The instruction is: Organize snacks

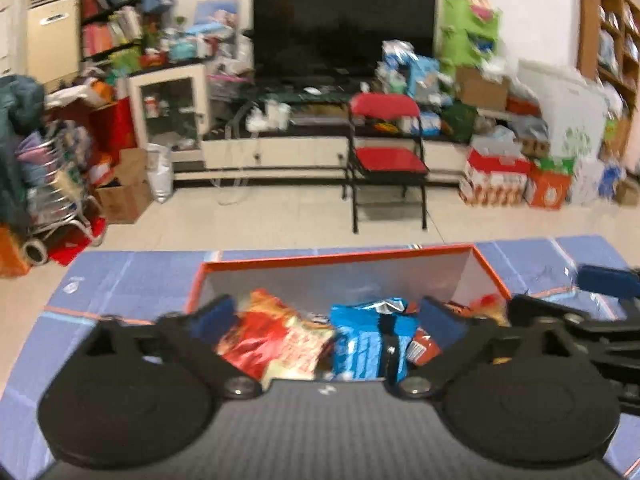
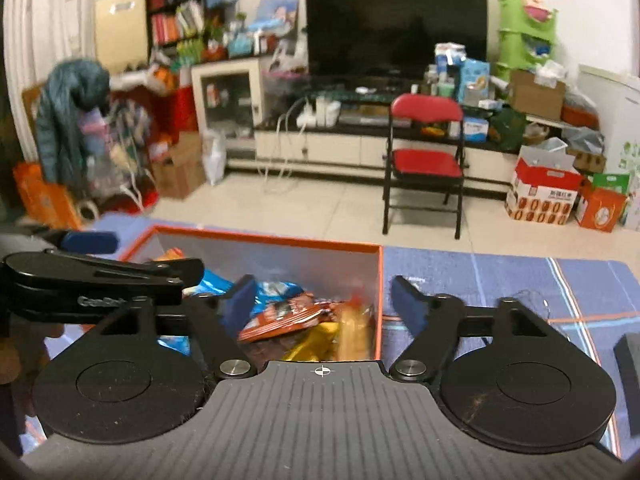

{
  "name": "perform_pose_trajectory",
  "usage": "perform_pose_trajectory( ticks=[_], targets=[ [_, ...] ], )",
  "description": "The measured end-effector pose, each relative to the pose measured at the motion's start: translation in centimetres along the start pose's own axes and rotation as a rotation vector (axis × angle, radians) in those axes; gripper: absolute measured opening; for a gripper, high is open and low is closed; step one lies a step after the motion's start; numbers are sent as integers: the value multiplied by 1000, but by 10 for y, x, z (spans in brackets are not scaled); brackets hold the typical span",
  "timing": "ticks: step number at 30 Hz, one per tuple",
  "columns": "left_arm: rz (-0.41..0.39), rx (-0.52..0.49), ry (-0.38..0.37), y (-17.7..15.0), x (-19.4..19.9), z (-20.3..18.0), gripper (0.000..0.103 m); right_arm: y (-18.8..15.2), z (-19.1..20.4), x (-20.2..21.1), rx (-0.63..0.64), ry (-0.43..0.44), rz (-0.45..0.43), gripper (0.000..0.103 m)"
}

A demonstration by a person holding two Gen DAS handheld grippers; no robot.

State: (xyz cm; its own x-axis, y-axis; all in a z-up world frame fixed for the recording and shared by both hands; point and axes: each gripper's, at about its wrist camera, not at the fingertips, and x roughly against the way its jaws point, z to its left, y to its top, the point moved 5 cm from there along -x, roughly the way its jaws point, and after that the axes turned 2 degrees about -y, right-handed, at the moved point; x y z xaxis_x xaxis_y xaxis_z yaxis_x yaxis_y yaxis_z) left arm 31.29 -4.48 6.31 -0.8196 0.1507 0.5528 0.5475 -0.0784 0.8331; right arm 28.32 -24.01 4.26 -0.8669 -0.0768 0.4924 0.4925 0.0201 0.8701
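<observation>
Left claw [image 1: 326, 314] wide, empty; right claw [image 2: 322, 294] wide, empty. Both above box [image 1: 400, 258] on blue mat [image 1: 132, 276]. Snacks [image 1: 360, 332] heaped inside. Step: drop apparently done. Next: look for any stray packets, none in view.

Both grippers up and wide open

Left gripper [image 1: 324, 314] and right gripper [image 2: 322, 300] hover side by side, nothing between the fingers.
</observation>
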Motion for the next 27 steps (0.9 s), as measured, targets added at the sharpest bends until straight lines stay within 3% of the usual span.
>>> perform_pose_trajectory(
  ticks=[3,7,10,13,27],
  targets=[
    [-14,11,4,-15,38,5,102,-10,15,44,-25,-46,-41,93],
    [7,-5,105,-54,78,18,102,-35,44,79,-24,-131,10,95],
    [22,9,170,-82,99,32,102,-54,59,93,-59,-141,39,95],
    [15,36,187,-97,112,42,102,-70,69,100,-68,-152,67,95],
    [6,56,205,-106,102,53,102,-79,88,86,-36,-178,96,95]
  ],
)
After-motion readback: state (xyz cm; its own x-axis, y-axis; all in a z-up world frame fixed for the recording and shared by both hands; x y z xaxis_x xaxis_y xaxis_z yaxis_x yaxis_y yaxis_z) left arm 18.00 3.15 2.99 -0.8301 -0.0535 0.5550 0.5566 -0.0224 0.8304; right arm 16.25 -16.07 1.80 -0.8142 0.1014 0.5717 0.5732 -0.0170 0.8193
